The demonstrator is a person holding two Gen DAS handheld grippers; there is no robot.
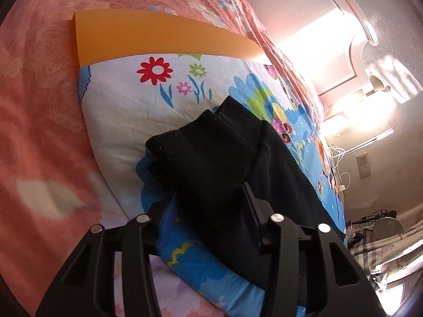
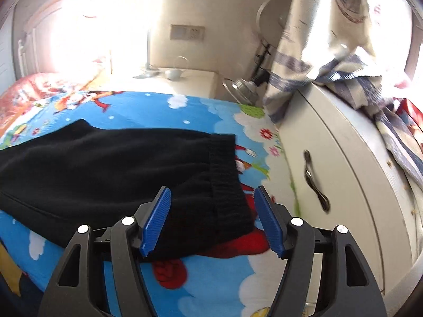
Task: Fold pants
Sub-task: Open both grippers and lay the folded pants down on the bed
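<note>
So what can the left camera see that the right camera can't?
Only the left wrist view shows the orange board and the pink blanket.

Only the right wrist view shows the white cabinet, the striped cloth draped on it and the wall socket.

Both show the black pants on the cartoon sheet. The left hand-held gripper has pants between its fingers; the right hand-held gripper is open around the waistband.
</note>
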